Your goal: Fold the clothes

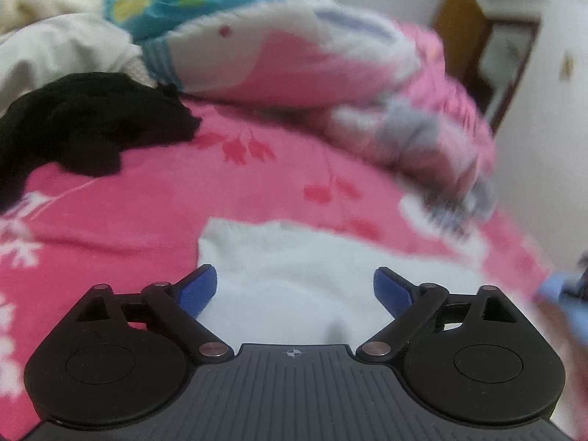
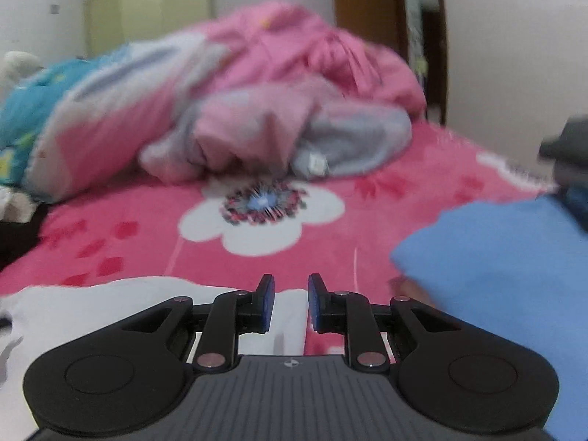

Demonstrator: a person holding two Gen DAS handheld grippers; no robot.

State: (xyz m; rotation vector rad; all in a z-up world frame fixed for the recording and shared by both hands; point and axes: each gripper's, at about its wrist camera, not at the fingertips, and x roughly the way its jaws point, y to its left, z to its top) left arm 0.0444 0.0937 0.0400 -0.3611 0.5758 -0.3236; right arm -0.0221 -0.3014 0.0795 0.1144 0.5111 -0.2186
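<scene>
A white garment [image 1: 294, 257] lies flat on the pink flowered bedspread [image 1: 147, 202], right below my left gripper [image 1: 295, 290]. That gripper is open wide, and its blue pads hang above the cloth with nothing between them. In the right wrist view the same white garment [image 2: 110, 305] lies at the lower left, partly under my right gripper [image 2: 291, 301]. Its jaws stand a narrow gap apart with nothing held; bedspread [image 2: 128, 242] shows through the gap. A blue cloth [image 2: 496, 275] lies at the right, blurred.
A crumpled black garment [image 1: 92, 121] lies at the left. A pink and grey garment [image 2: 275, 128] sits in front of heaped pink, white and blue bedding [image 2: 110, 103]. Pale clothes [image 1: 55, 36] lie at the far left. A wall and a wooden door [image 2: 367, 11] stand behind.
</scene>
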